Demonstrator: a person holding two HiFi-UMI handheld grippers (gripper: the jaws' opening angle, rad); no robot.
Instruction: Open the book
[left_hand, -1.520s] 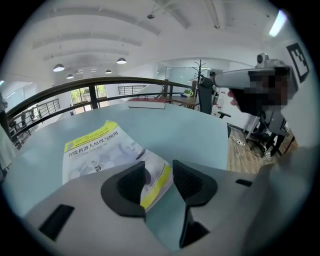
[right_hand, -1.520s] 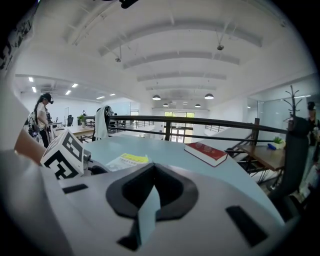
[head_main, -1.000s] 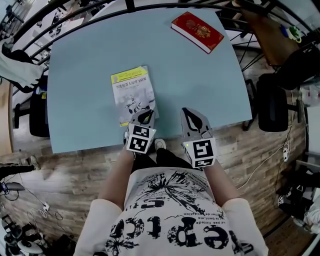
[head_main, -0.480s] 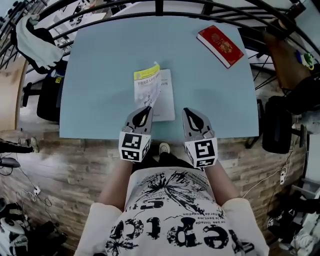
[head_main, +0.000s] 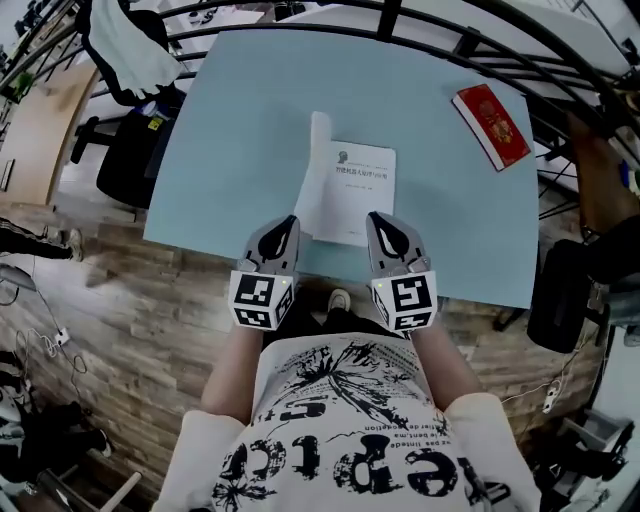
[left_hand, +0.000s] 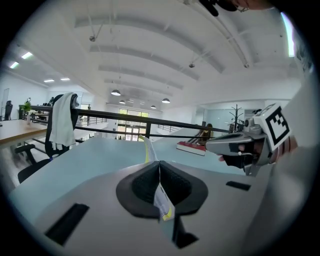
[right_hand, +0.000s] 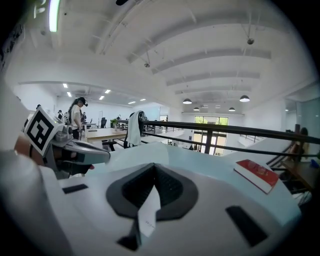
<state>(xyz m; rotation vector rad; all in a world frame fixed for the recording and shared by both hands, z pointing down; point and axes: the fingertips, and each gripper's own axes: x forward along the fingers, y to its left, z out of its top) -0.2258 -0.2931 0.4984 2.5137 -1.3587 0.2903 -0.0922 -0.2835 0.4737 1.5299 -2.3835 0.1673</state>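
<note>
Left gripper (head_main: 290, 222), right gripper (head_main: 374, 220) both pinch open book (head_main: 362, 185) on table (head_main: 230, 110).

Left tongs (head_main: 288, 222), right tongs (head_main: 376, 220), both clamped

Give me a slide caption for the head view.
Left gripper holds the book's cover upright; right gripper pinches a page.

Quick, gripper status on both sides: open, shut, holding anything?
Left gripper: closed on the book's cover, which it holds lifted.
Right gripper: closed on a white page of the book.
</note>
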